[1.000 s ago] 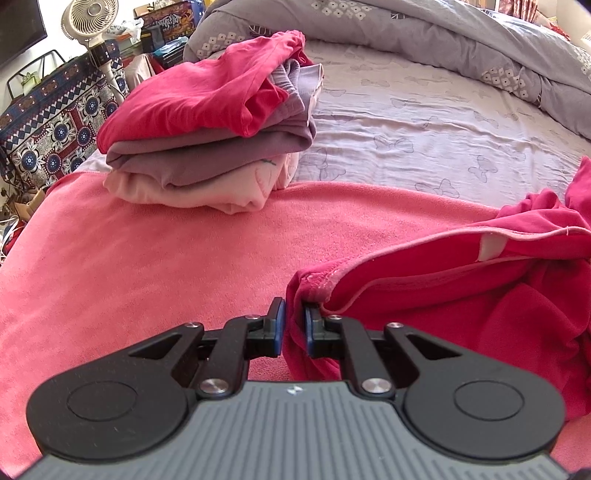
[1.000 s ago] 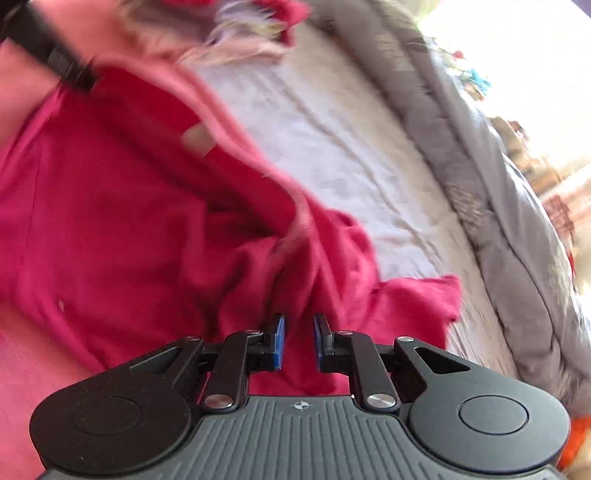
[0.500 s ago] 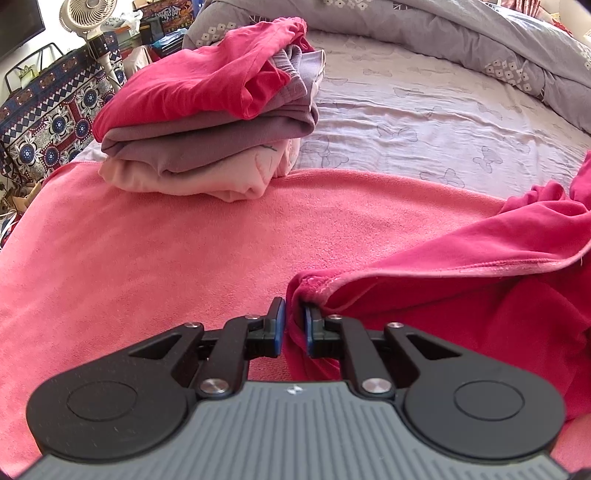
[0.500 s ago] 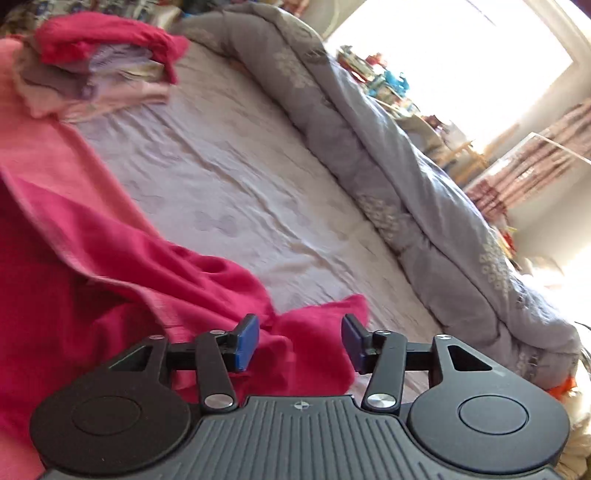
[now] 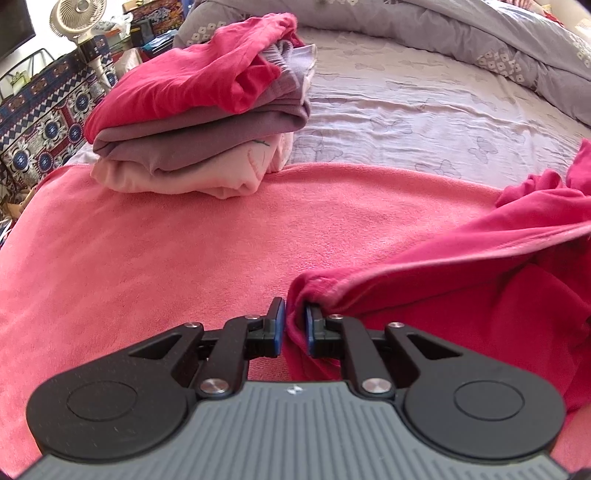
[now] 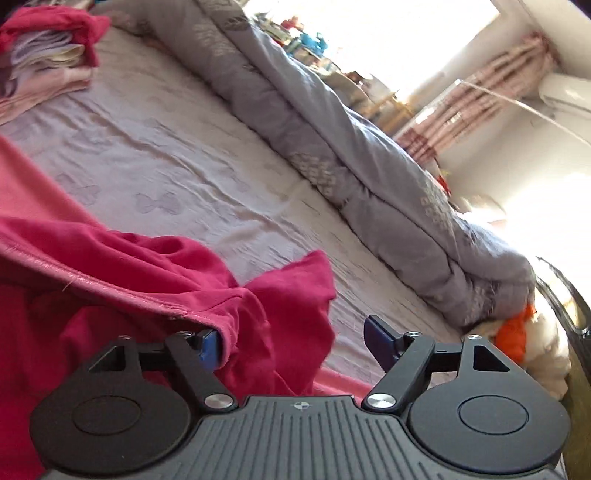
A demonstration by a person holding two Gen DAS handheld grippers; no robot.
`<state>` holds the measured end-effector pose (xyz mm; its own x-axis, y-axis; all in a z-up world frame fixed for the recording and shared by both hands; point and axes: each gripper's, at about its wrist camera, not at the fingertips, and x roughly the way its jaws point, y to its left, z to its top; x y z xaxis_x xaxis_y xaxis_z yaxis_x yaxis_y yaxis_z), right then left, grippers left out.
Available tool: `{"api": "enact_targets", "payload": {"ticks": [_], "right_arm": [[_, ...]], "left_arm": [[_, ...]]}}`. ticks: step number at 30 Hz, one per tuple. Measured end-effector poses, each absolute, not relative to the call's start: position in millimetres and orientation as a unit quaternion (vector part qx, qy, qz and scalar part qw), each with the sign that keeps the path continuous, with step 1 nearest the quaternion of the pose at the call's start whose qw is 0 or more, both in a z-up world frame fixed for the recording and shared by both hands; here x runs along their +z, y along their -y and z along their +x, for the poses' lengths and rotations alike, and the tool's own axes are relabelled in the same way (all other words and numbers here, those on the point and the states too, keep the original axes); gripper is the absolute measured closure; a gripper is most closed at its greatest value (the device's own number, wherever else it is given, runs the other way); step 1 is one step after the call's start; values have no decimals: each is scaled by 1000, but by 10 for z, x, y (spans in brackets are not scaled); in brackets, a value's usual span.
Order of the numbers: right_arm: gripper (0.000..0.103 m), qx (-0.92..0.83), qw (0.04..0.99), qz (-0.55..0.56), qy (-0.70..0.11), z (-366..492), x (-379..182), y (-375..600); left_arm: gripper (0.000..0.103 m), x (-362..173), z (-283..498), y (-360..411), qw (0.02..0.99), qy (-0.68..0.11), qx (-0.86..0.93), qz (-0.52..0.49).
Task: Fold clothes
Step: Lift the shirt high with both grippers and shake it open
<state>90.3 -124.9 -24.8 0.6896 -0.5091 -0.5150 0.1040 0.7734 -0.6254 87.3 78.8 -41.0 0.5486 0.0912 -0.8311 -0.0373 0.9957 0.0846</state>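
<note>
On a bed spread with a coral-pink towel (image 5: 155,258), the left gripper (image 5: 294,325) pinches a bunched corner of a crimson garment (image 5: 480,280), its blue pads closed tight on the hem. The garment trails away to the right across the towel and onto the lilac butterfly-print sheet (image 5: 424,110), rumpled and only partly spread.

At the garment's other end, the right gripper (image 6: 291,343) has its jaws spread wide, having just been opening; a fold of the crimson cloth lies against its left-hand pad (image 6: 208,349), while the right-hand pad stands clear in the air, so nothing is clamped. Whether the cloth merely drapes over that pad or clings to it is hard to tell from the wrist view.

Beyond the left gripper, a stack of folded clothes (image 5: 199,122) sits at the towel's far edge, partly on the sheet: pale pink at the bottom, mauve in the middle, crimson on top. A grey quilt (image 6: 332,147) lies heaped along the far side of the bed. A small fan (image 5: 77,16) stands beside a patterned bag (image 5: 44,122) off the bed's corner.
</note>
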Motion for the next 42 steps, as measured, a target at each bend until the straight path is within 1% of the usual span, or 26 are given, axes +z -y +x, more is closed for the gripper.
{"api": "enact_targets", "payload": {"ticks": [1, 2, 3, 4, 5, 6, 7, 8, 9, 12, 16, 19, 21, 23, 24, 25, 26, 27, 28, 31, 35, 39, 42], "right_arm": [[26, -175, 873, -289, -351, 909, -250, 1274], [26, -174, 873, -291, -350, 915, -253, 1299], [26, -172, 873, -293, -349, 920, -255, 1323], [31, -163, 874, -299, -346, 899, -265, 1321], [36, -152, 877, -298, -346, 892, -265, 1321], [49, -137, 879, -291, -351, 911, -259, 1316], [64, -127, 881, -283, -358, 923, -259, 1317], [69, -116, 882, -275, -365, 936, -259, 1317], [72, -113, 882, -274, -366, 967, -248, 1311], [73, -113, 886, -272, -358, 948, -212, 1270], [80, -116, 895, -267, -338, 908, -92, 1237], [80, -116, 903, -269, -314, 850, 26, 1227], [80, -118, 908, -269, -297, 790, 117, 1219], [84, -124, 913, -270, -280, 711, 217, 1207], [84, -129, 915, -269, -270, 667, 275, 1203], [84, -132, 919, -263, -263, 618, 348, 1207], [84, -134, 922, -257, -255, 568, 422, 1212], [86, -137, 926, -252, -245, 501, 512, 1215], [87, -140, 929, -250, -234, 439, 609, 1212], [87, -156, 938, -243, -190, 209, 986, 1216], [87, -185, 949, -218, -133, -164, 1600, 1257], [88, -215, 952, -207, -62, -686, 2390, 1196], [88, -234, 953, -194, -5, -1113, 3087, 1139]], "left_arm": [[88, -397, 859, -775, 881, -472, 31, 31], [83, -372, 827, -749, 883, -468, 22, 37], [73, -344, 793, -722, 885, -464, 12, 43], [68, -309, 751, -690, 887, -459, 2, 47], [59, -275, 712, -659, 889, -454, -9, 51], [52, -244, 680, -631, 892, -448, -18, 53], [50, -210, 660, -596, 895, -443, -28, 53], [45, -193, 659, -559, 896, -439, -31, 57], [44, -178, 663, -523, 897, -437, -32, 61], [44, -219, 760, -462, 898, -436, -7, 65], [42, -365, 926, -511, 890, -446, 60, 77], [40, -490, 972, -578, 881, -456, 84, 93], [41, -470, 936, -588, 885, -446, 93, 99], [51, -399, 881, -603, 892, -428, 105, 100], [61, -339, 849, -611, 897, -417, 109, 97], [68, -256, 820, -613, 904, -406, 102, 87], [81, -173, 791, -615, 910, -395, 95, 78], [86, -89, 762, -611, 916, -384, 89, 70], [86, 2, 725, -584, 922, -371, 86, 74], [88, 368, 585, -532, 940, -322, 82, 79], [88, 1069, 353, -540, 965, -239, 79, 73], [88, 1966, 43, -576, 983, -155, 66, 69], [88, 2715, -208, -645, 993, -74, 60, 73]]}}
